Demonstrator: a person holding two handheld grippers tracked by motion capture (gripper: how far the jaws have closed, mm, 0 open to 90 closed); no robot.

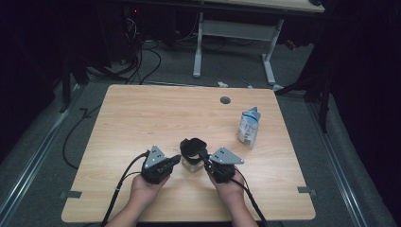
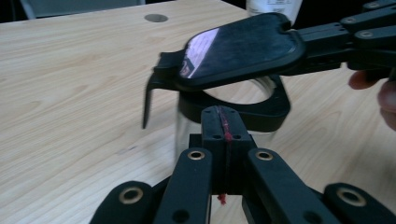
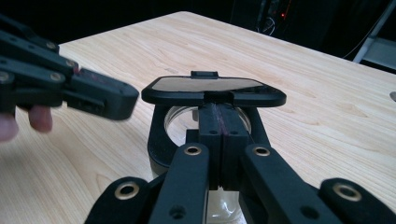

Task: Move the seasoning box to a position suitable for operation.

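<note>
1. A glass jar [image 1: 189, 163] with a black collar stands near the front edge of the wooden table [image 1: 142, 118], between the two grippers.
2. The right gripper [image 1: 206, 160] has its jaws pressed together on the tab of the jar's black lid [image 1: 193, 146], holding it lifted above the mouth (tilted, as the left gripper view shows).
3. The left gripper [image 1: 177, 159], jaws closed on nothing, points at the jar's side.
4. A white pouch [image 1: 248, 126] lies well apart, to the right.
</note>
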